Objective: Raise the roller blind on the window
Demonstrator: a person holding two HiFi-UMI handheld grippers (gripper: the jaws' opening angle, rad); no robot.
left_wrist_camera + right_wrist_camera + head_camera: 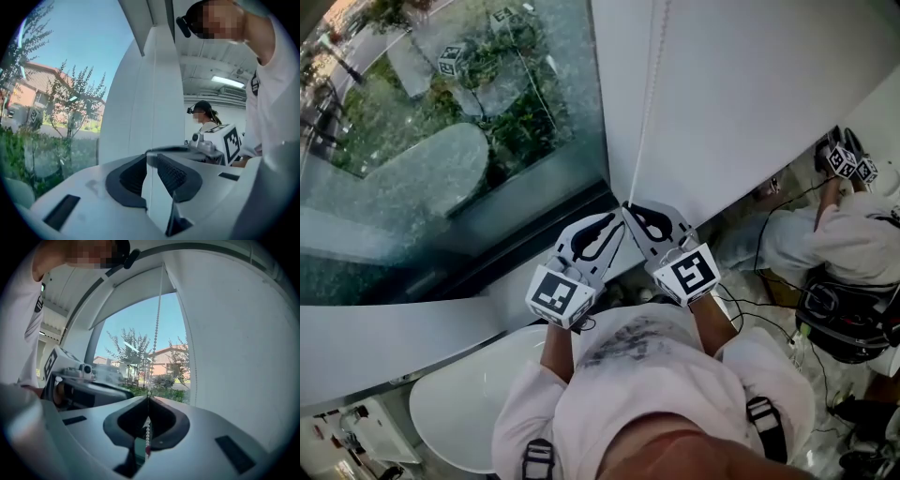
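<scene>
Roller blind (133, 296) high over window glass (441, 141), glass bare below its hem, bead chain (157, 324) hanging beside white wall (750, 84), right gripper (148, 399) clenched on chain, left gripper (151, 159) alongside, jaws slightly parted, empty, second person (853, 234) at right.

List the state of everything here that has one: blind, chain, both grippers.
roller blind: partly raised, glass below its edge uncovered
bead chain: hangs straight, clamped near its lower end
right gripper: fingers shut on the bead chain
left gripper: fingers apart, nothing between them
</scene>
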